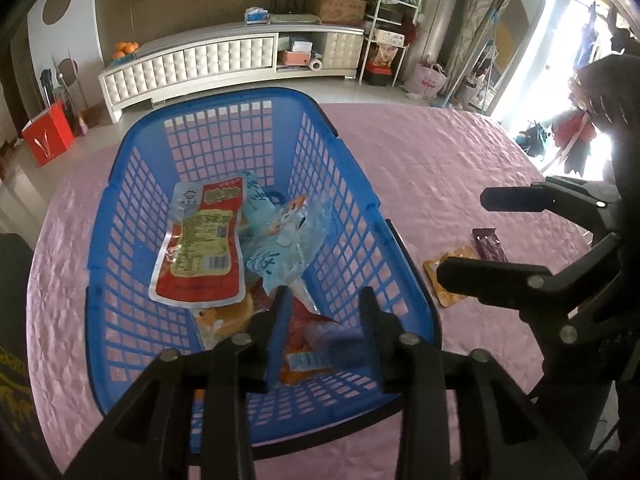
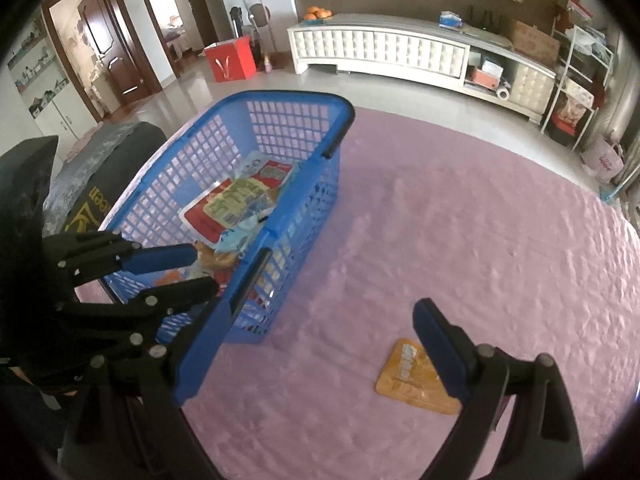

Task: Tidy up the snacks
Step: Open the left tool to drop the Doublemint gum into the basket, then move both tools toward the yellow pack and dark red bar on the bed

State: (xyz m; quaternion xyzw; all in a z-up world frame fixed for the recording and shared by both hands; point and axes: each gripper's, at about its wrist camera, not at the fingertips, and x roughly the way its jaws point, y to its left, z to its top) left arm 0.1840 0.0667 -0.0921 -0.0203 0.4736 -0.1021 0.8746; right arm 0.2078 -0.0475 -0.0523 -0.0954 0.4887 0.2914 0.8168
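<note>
A blue plastic basket (image 1: pixel 120 184) stands on the pink tablecloth (image 1: pixel 420 168) and holds several snack packets, a red and white packet (image 1: pixel 204 240) on top. My left gripper (image 1: pixel 324 312) is open and empty over the basket's near end. My right gripper (image 2: pixel 332 316) is open and empty, above the cloth right of the basket (image 2: pixel 304 208). An orange snack packet (image 2: pixel 416 380) lies on the cloth by its right finger. In the left wrist view the orange packet (image 1: pixel 448 280) and a dark maroon packet (image 1: pixel 490 244) lie behind the right gripper (image 1: pixel 464 236).
The table edge curves round at left and far side. A dark chair back (image 2: pixel 100 160) stands left of the basket. Beyond are a white low cabinet (image 1: pixel 224 60), a red box (image 1: pixel 48 132) on the floor and shelves (image 1: pixel 388 32).
</note>
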